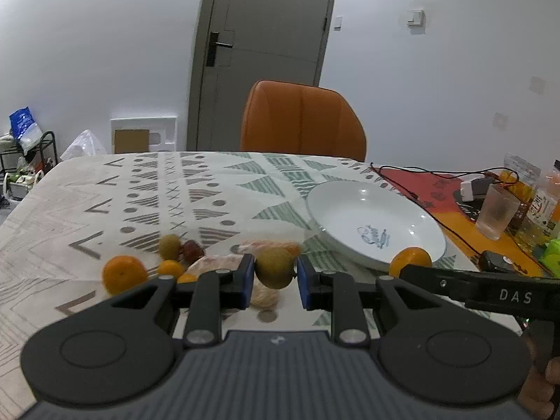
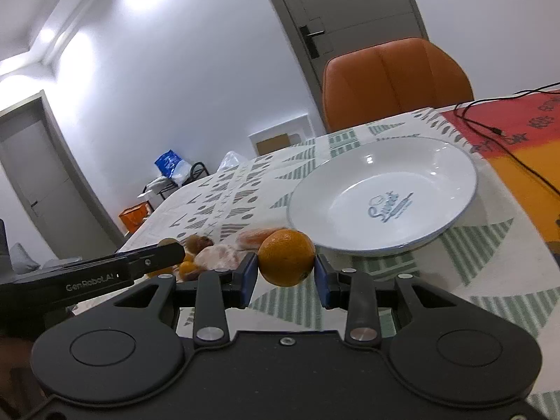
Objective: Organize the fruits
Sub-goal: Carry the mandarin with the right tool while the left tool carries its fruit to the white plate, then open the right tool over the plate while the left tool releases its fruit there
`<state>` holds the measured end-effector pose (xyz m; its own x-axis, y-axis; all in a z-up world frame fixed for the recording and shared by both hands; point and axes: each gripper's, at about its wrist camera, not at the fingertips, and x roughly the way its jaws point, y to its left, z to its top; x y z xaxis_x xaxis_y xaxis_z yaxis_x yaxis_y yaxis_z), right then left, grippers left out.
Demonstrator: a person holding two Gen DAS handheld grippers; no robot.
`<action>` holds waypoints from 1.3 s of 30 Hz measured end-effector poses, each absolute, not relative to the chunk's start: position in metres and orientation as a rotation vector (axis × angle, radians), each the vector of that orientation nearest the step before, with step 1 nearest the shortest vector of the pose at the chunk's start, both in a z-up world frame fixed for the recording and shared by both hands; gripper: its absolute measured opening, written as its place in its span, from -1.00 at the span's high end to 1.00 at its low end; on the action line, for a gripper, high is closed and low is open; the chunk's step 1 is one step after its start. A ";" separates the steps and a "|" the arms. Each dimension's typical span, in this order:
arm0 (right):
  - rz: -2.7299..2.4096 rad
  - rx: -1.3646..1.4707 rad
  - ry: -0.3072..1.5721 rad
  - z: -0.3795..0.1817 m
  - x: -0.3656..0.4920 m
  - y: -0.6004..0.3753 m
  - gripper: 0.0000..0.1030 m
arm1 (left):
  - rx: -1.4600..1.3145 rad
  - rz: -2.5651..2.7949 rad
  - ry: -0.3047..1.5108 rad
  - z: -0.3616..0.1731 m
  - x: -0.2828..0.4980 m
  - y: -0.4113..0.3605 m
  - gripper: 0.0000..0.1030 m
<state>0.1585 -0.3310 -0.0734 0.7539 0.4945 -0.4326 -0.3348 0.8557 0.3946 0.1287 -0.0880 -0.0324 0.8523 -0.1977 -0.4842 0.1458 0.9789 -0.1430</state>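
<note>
A yellow-green pear-like fruit [image 1: 274, 267] sits between the blue pads of my left gripper [image 1: 275, 273], which is shut on it just above a pale peeled fruit [image 1: 265, 297]. My right gripper [image 2: 285, 271] is shut on an orange [image 2: 287, 257], held off the cloth in front of the white plate [image 2: 332, 192]. The plate [image 1: 350, 210] has nothing in it. The left wrist view also shows the right gripper [image 1: 406, 269] with that orange [image 1: 409, 260] at the plate's near rim. Loose on the cloth lie a big orange [image 1: 124, 274], a small orange [image 1: 170, 267], a green fruit [image 1: 169, 245] and a red fruit [image 1: 191, 250].
An orange chair [image 1: 302, 119] stands at the table's far side. To the right, on a red and orange mat [image 1: 430, 189], are a black cable [image 1: 420, 171], a frosted glass [image 1: 497, 213] and bottles. Plastic-wrapped food [image 1: 217, 262] lies among the fruits.
</note>
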 end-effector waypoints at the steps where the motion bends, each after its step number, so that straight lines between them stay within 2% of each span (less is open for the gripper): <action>1: 0.453 0.303 0.552 -0.074 0.159 -0.334 0.36 | -0.101 -0.186 0.519 -0.032 0.130 -0.091 0.52; 39: 0.322 0.304 0.539 -0.085 0.201 -0.379 0.34 | -0.024 -0.309 0.545 -0.044 0.198 -0.175 0.52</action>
